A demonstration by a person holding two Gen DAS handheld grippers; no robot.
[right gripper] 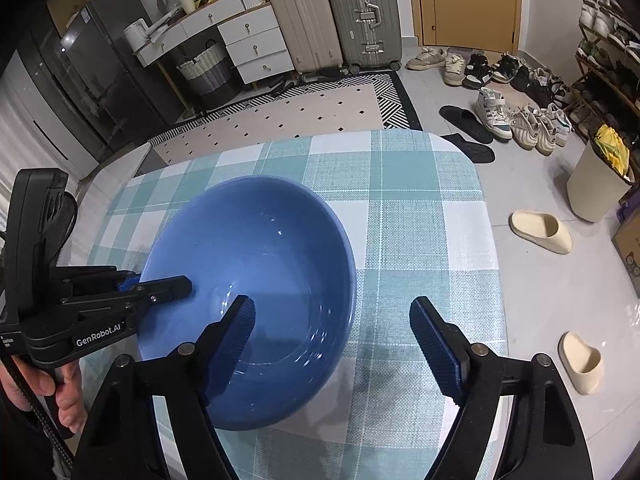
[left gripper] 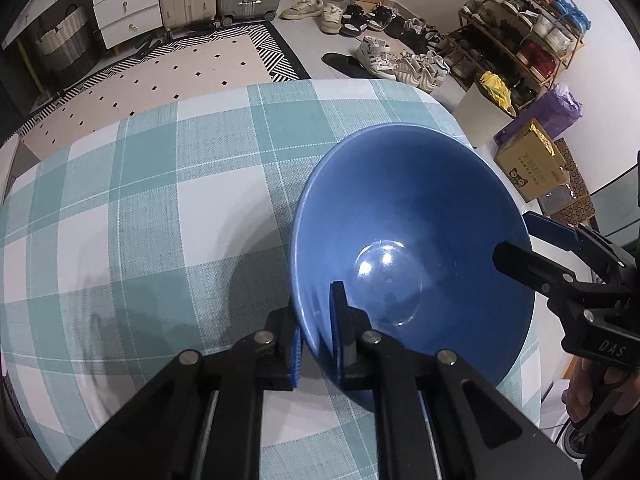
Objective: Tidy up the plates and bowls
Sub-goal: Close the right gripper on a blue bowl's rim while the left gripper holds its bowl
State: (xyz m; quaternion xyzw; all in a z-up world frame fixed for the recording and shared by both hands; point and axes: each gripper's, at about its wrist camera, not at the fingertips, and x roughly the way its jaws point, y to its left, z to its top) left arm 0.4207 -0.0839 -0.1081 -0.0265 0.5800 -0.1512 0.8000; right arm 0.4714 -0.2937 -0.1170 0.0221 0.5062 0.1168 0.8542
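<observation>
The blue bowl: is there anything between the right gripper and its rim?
Nothing visible. The right gripper is open astride the near rim of the blue bowl, one finger inside, one outside, pads not touching. The left gripper is shut on the opposite rim. The checked tablecloth around is bare.

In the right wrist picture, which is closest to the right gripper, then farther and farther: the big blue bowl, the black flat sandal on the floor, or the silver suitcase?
Starting from the right gripper:
1. Big blue bowl, on the checked tablecloth, its near rim between the open fingers.
2. Black flat sandal, on the floor past the table's far edge.
3. Silver suitcase, upright at the far wall.
</observation>
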